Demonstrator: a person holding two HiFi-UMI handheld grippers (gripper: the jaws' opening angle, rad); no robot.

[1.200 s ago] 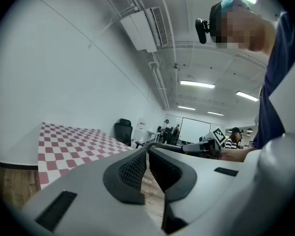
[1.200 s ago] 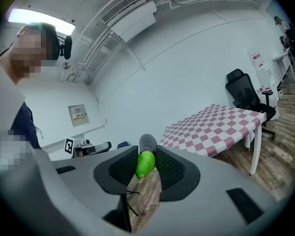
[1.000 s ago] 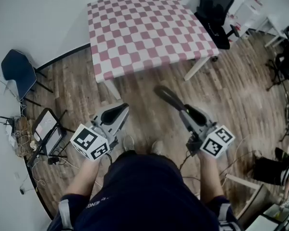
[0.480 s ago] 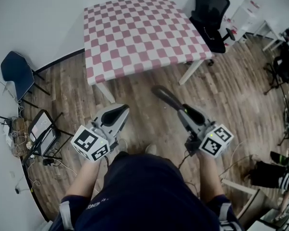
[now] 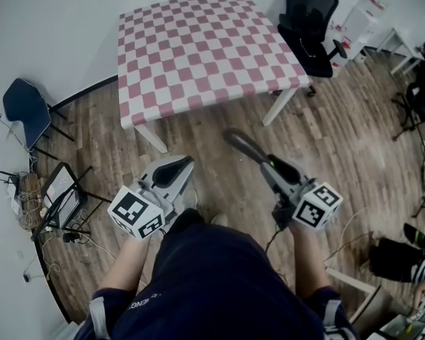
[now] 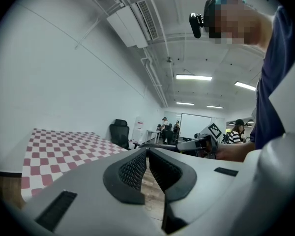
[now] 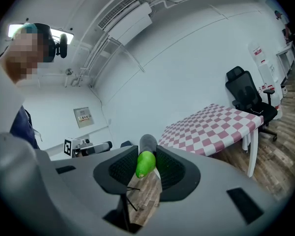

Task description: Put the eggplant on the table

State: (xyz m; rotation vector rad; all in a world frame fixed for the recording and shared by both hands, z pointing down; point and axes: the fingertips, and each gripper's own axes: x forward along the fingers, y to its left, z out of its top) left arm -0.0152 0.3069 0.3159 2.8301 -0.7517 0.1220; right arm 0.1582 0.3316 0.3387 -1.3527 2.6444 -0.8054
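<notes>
Within right claw (image 7: 146, 165), eggplant (image 5: 245, 145) aimed toward table (image 5: 198, 48)

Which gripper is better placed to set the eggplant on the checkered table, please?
Right. The right gripper grips the eggplant by its green end, its dark body pointing toward the table. The left gripper holds nothing, its jaws together at the tips.

Left claw (image 5: 182, 165) and right claw (image 5: 271, 164) with the eggplant (image 5: 246, 145) have neared the table (image 5: 198, 48).

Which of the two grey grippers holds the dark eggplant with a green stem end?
The right gripper: its jaws clamp the eggplant; the left gripper is shut and empty.
</notes>
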